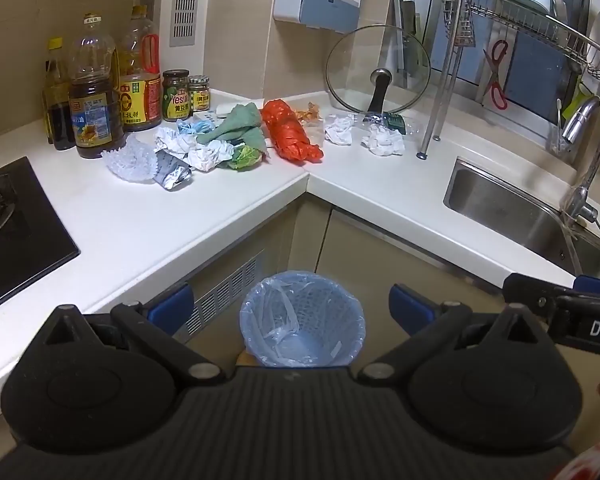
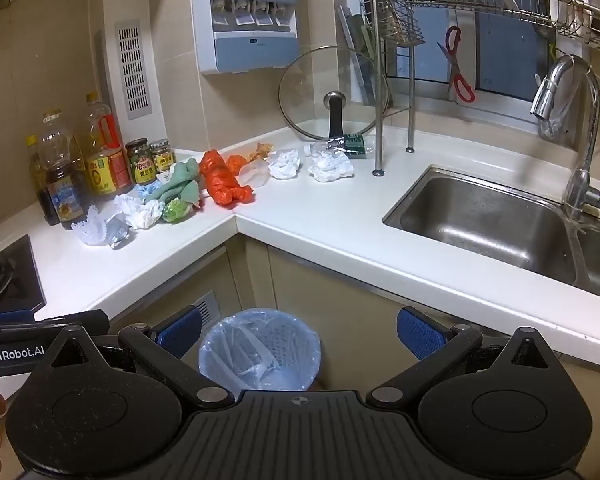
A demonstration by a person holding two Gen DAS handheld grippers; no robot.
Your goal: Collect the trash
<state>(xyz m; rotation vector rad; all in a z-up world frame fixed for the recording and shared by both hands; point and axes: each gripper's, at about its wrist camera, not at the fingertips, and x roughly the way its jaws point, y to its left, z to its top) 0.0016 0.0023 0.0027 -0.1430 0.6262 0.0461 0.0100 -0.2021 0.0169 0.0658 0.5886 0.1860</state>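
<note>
White corner counter [image 1: 140,216] carried the trash from ten to one o'clock, net wrapper [image 1: 130,160], orange bag [image 1: 290,132], paper balls [image 1: 382,140], while left gripper [image 1: 290,308] and right gripper [image 2: 300,330] waited wide open and empty above the bin [image 1: 302,320], so a loose pinch could perhaps drop light paper beside it.

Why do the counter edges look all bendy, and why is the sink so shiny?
In both wrist views the fisheye lens bows straight lines, so the counter curves near the frame edges; in the right wrist view the light glares off the steel sink and tap; in the left wrist view the glass lid catches pale reflections, and the bin below sits dimmer, shaded by the counter.
</note>
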